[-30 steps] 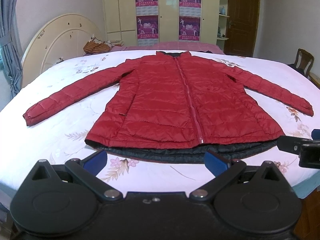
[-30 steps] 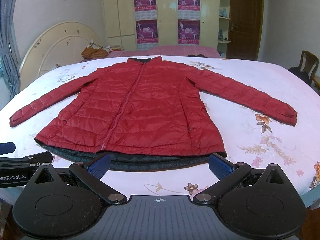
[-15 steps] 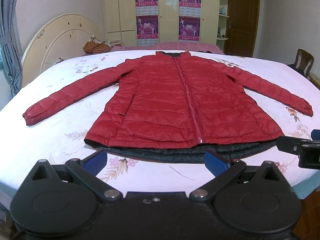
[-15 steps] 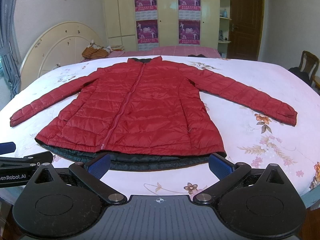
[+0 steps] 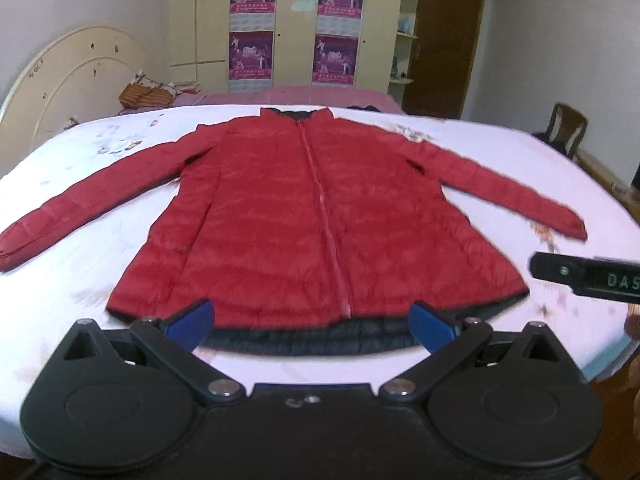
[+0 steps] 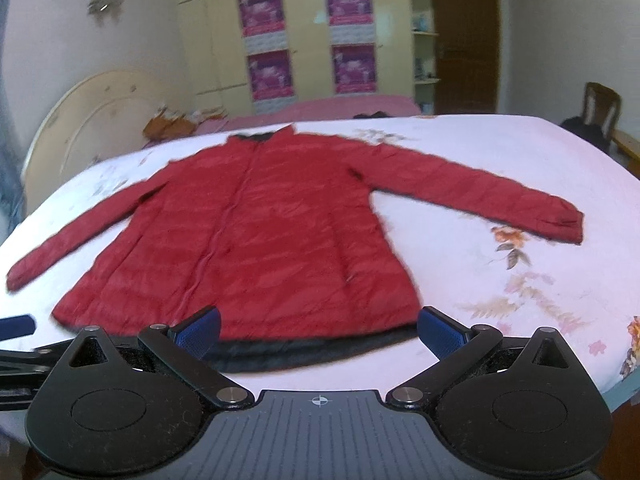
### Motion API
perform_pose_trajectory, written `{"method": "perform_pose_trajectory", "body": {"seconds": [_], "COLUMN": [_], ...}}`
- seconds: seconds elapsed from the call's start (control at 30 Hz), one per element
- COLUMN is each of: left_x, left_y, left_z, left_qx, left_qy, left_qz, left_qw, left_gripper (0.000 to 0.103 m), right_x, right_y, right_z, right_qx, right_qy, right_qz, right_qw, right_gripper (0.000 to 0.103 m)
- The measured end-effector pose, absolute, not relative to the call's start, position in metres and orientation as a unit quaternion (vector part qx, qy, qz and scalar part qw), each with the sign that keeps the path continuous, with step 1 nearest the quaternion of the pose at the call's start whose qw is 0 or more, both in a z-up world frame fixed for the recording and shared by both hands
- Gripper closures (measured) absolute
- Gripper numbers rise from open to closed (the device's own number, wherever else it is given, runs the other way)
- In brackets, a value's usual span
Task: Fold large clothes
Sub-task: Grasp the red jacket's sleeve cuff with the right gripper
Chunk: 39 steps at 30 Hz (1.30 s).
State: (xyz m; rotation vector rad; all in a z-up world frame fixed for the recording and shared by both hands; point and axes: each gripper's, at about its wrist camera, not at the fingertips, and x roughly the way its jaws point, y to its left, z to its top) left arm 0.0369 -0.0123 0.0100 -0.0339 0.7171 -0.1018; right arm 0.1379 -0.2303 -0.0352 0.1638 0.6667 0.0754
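A red quilted jacket (image 5: pixel 312 220) (image 6: pixel 260 248) lies flat and zipped on the bed, collar at the far side, both sleeves spread outward, its dark lining showing along the near hem. My left gripper (image 5: pixel 312 326) is open just before the hem, blue pads wide apart, nothing between them. My right gripper (image 6: pixel 318 330) is also open at the near hem, nothing held. Part of the right gripper's black body (image 5: pixel 584 276) shows at the right edge of the left wrist view. Both views are motion-blurred.
The bed (image 5: pixel 100 320) has a white floral sheet and a cream headboard (image 5: pixel 72 76) at the left. A wardrobe with posters (image 5: pixel 296 28) and a brown door (image 5: pixel 448 40) stand behind. A wooden chair (image 6: pixel 600 112) is at the right.
Both grippers have moved forward to the jacket's near hem, which now sits between their pads in view. The right wrist view has tilted. The jacket itself has not moved.
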Motion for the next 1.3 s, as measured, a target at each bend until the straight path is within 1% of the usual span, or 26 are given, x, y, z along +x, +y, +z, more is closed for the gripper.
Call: {"method": "perform_pose_trajectory", "body": {"seconds": [0.17,0.3,0.47,0.5,0.53,0.57,0.7,0.77,0.8,0.83,0.97,1.0,1.03,1.07,1.1,1.17,1.3], "left_x": [0.091,0.137,0.191,0.197,0.205,0.213,0.238,0.250,0.257,0.262,0.279,0.284,0.289,0.293,0.297,0.302,0.309], "left_y": [-0.005,-0.003,-0.005,-0.004,-0.005,-0.006,-0.008,-0.011,-0.013,-0.016,-0.035,-0.040,-0.046,-0.051,-0.055,-0.064,-0.075], "left_z": [0.012,0.010,0.002,0.001,-0.002,-0.004,-0.014,-0.019,-0.021,-0.023,-0.028,-0.029,-0.030,-0.031,-0.032,-0.030,-0.028], "left_qx": [-0.048,-0.042,-0.029,-0.025,-0.021,-0.019,-0.033,-0.044,-0.050,-0.055,-0.048,-0.044,-0.041,-0.039,-0.038,-0.036,-0.024], "left_qy": [0.342,0.333,0.343,0.342,0.341,0.343,0.347,0.352,0.356,0.360,0.373,0.377,0.381,0.386,0.390,0.392,0.390], "left_qz": [-0.078,-0.079,-0.082,-0.082,-0.081,-0.082,-0.080,-0.077,-0.077,-0.076,-0.056,-0.054,-0.052,-0.051,-0.050,-0.049,-0.052], "left_qw": [0.935,0.939,0.935,0.936,0.936,0.936,0.934,0.932,0.930,0.928,0.925,0.924,0.922,0.920,0.919,0.918,0.919], "left_gripper": [0.000,0.000,0.000,0.000,0.000,0.000,0.001,0.005,0.010,0.013,0.012,0.011,0.011,0.011,0.011,0.011,0.011], "right_x": [0.180,0.214,0.250,0.255,0.258,0.265,0.276,0.281,0.284,0.286,0.292,0.292,0.292,0.292,0.290,0.287,0.283], "right_y": [-0.262,-0.295,-0.342,-0.351,-0.360,-0.372,-0.417,-0.438,-0.449,-0.463,-0.496,-0.504,-0.510,-0.516,-0.517,-0.522,-0.522], "right_z": [-0.034,-0.038,-0.047,-0.050,-0.052,-0.055,-0.074,-0.089,-0.096,-0.104,-0.129,-0.133,-0.138,-0.142,-0.146,-0.149,-0.147], "right_qx": [0.115,0.155,0.206,0.216,0.223,0.235,0.285,0.308,0.320,0.334,0.381,0.385,0.394,0.405,0.417,0.431,0.437], "right_qy": [0.305,0.285,0.260,0.257,0.252,0.261,0.266,0.270,0.271,0.271,0.270,0.280,0.278,0.278,0.276,0.265,0.249], "right_qz": [-0.006,-0.048,-0.115,-0.125,-0.133,-0.149,-0.187,-0.202,-0.208,-0.213,-0.227,-0.231,-0.233,-0.232,-0.231,-0.230,-0.228], "right_qw": [0.945,0.945,0.936,0.934,0.932,0.925,0.902,0.890,0.884,0.877,0.855,0.848,0.845,0.840,0.835,0.832,0.833], "right_gripper": [0.000,0.000,0.001,0.007,0.036,0.044,0.045,0.045,0.045,0.045,0.045,0.046,0.047,0.058,0.065,0.068,0.069]}}
